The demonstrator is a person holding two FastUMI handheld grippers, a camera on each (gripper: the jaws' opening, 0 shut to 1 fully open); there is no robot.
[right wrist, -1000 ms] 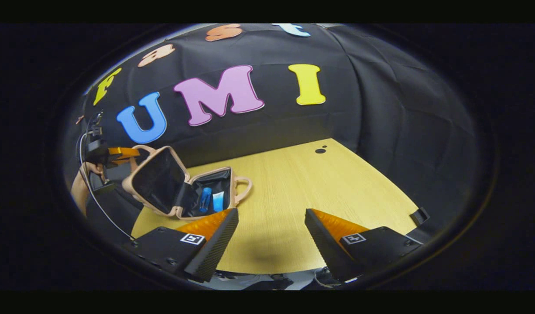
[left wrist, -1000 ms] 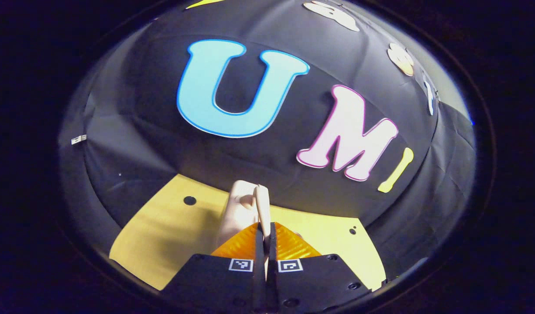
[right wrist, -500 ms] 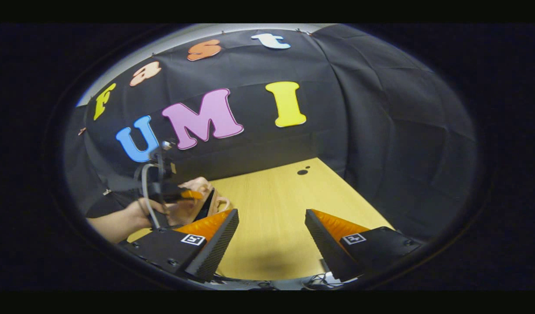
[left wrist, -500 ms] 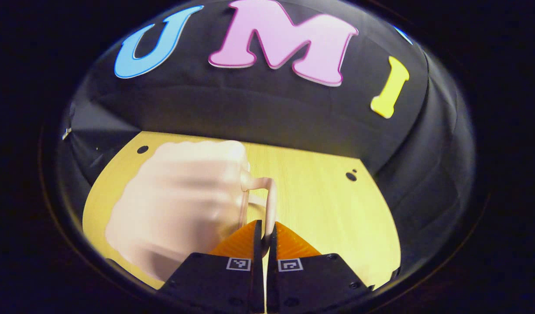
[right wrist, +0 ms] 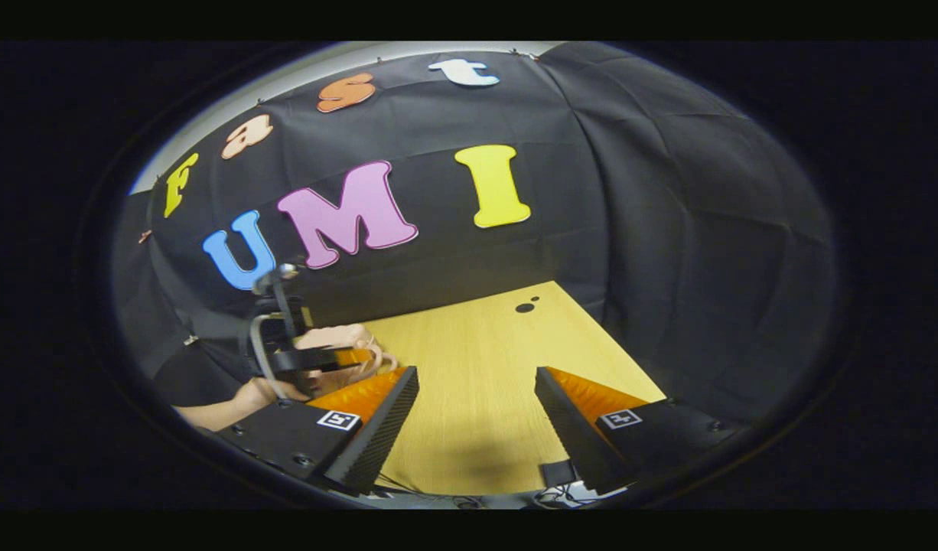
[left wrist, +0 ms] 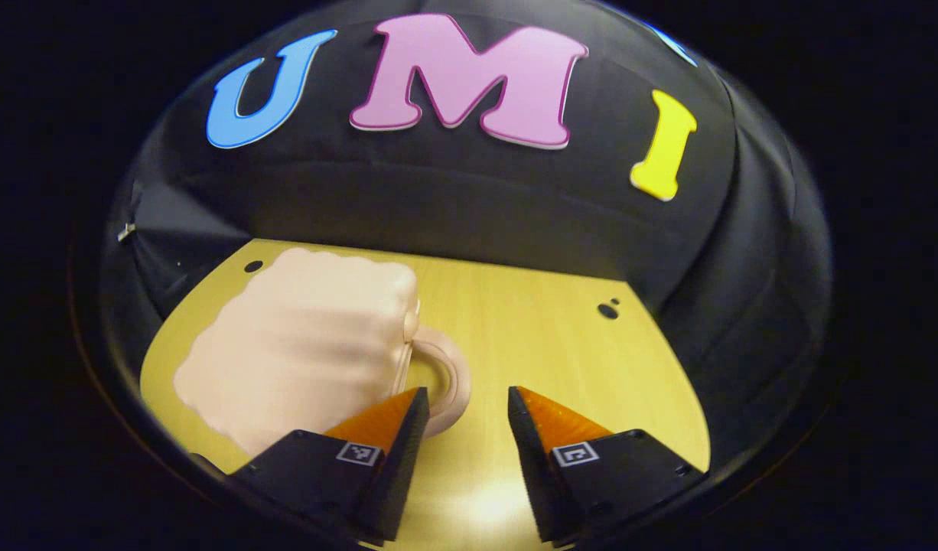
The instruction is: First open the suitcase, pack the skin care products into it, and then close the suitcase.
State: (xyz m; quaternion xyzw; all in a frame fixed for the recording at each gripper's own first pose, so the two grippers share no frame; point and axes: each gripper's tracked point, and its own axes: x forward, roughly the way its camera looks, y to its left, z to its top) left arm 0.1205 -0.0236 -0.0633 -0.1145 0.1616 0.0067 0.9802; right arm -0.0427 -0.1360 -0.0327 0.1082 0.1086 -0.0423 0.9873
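Observation:
The pale pink suitcase (left wrist: 301, 344) lies closed and flat on the wooden table (left wrist: 545, 337), left of centre in the left gripper view. Its loop handle (left wrist: 446, 375) rests on the table just ahead of my left gripper (left wrist: 461, 405), whose fingers stand apart with nothing between them. In the right gripper view, the suitcase (right wrist: 339, 337) shows partly at the far left behind the other gripper (right wrist: 316, 358) and the hand (right wrist: 255, 394) holding it. My right gripper (right wrist: 475, 383) hovers open over bare table. The skin care products are hidden inside the case.
Black cloth walls close the table at the back and right. Small dark holes (left wrist: 608, 310) mark the tabletop near the far right edge, and one more hole (left wrist: 252, 266) sits at the far left. Cables (right wrist: 438, 501) hang at the table's near edge.
The lid swung down from upright to fully closed. My left gripper let go of the handle and opened; the handle dropped flat onto the table. My right gripper drew back slightly.

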